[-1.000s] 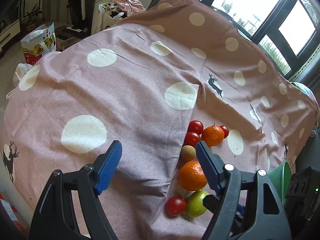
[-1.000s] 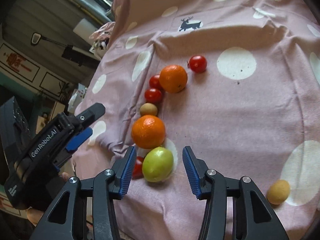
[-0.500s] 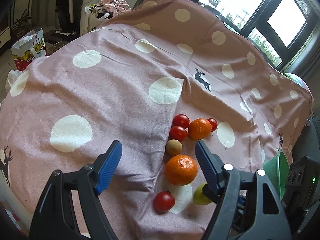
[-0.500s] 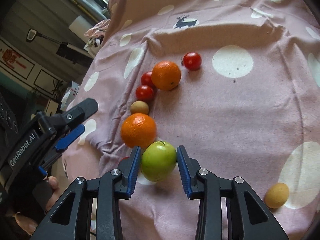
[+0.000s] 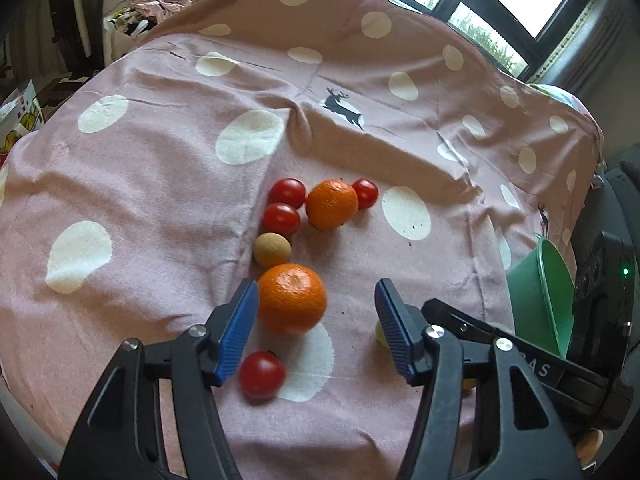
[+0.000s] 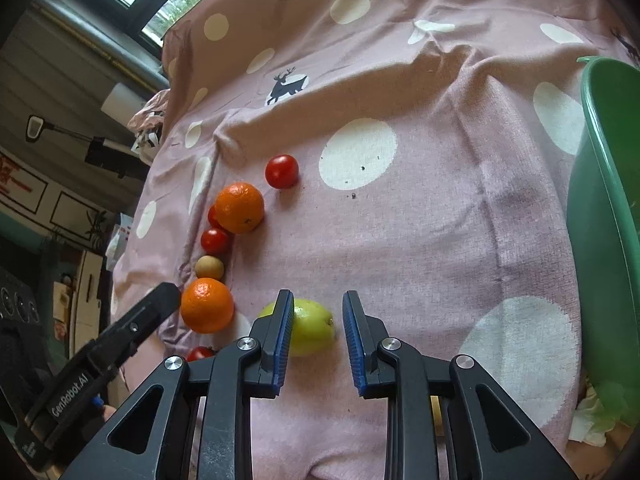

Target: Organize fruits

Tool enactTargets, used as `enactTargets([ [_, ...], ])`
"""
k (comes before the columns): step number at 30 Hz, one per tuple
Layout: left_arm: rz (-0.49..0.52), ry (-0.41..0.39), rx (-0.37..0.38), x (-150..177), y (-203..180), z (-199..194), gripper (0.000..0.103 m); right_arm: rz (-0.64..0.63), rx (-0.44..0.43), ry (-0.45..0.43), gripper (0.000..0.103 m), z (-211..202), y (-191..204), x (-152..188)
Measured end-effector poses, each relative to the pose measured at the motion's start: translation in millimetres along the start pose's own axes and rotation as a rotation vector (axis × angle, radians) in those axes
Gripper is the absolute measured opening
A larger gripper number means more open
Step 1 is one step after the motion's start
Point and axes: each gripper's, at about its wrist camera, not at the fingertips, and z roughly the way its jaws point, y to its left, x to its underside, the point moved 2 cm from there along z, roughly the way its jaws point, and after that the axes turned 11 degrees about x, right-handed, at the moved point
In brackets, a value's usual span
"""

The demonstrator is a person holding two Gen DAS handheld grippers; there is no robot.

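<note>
Fruit lies on a pink spotted cloth point(image 5: 160, 184). My left gripper point(image 5: 318, 330) straddles the near orange point(image 5: 291, 298). Its jaws are closing: the left pad is at the orange's side and the right pad stands well clear. A red tomato point(image 5: 261, 374) lies under the left finger. My right gripper point(image 6: 316, 340) hangs over the green apple point(image 6: 312, 330), jaws closing and narrower than the fruit. The apple lies on its side just past the tips, partly hidden by the left finger, with a gap to the right pad. In the left wrist view only a sliver of the apple point(image 5: 380, 334) shows.
Farther back lie a second orange point(image 5: 332, 205), three tomatoes point(image 5: 281, 219) and a small tan fruit point(image 5: 272, 250). A green basin point(image 6: 600, 200) stands at the cloth's right edge. The other gripper's black body point(image 6: 132, 320) is close on the left.
The left gripper came forward over the near orange and narrowed its jaws. The right jaws closed in on the green apple, which tipped onto its side; the green basin came into view.
</note>
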Motion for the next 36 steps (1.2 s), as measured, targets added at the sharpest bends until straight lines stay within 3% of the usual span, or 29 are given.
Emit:
enactTargets([
  [7,0.08,0.02,0.014,8,-23,8,0.048,0.044,0.022,0.023,0.027,4,-10,-2],
  [10,0.088,0.04,0.052,11,-29,9,0.043,0.062,0.004,0.024,0.027,4,-11,-3],
  [16,0.097,0.073,0.091,14,-34,12,0.043,0.06,-0.082,-0.017,0.027,-10,-9,-8],
  [19,0.101,0.101,0.091,18,-36,19,0.042,0.049,-0.102,0.004,0.027,-6,-6,-9],
  [24,0.06,0.11,0.085,17,-29,35,0.04,0.004,-0.085,0.021,0.027,5,4,-23],
  [26,0.044,0.099,0.069,16,-25,39,0.04,-0.019,-0.049,-0.006,0.027,9,7,-34],
  [28,0.018,0.094,0.092,13,-23,40,0.04,-0.043,0.004,-0.011,0.028,17,11,-39],
  [30,-0.01,0.086,0.127,11,-22,39,0.04,-0.063,0.002,-0.012,0.029,22,17,-44],
  [34,-0.004,0.083,0.098,9,-23,45,0.04,-0.154,0.094,-0.063,0.03,29,34,-56],
  [36,-0.018,0.09,0.1,8,-21,48,0.04,-0.145,0.067,-0.048,0.03,34,34,-56],
])
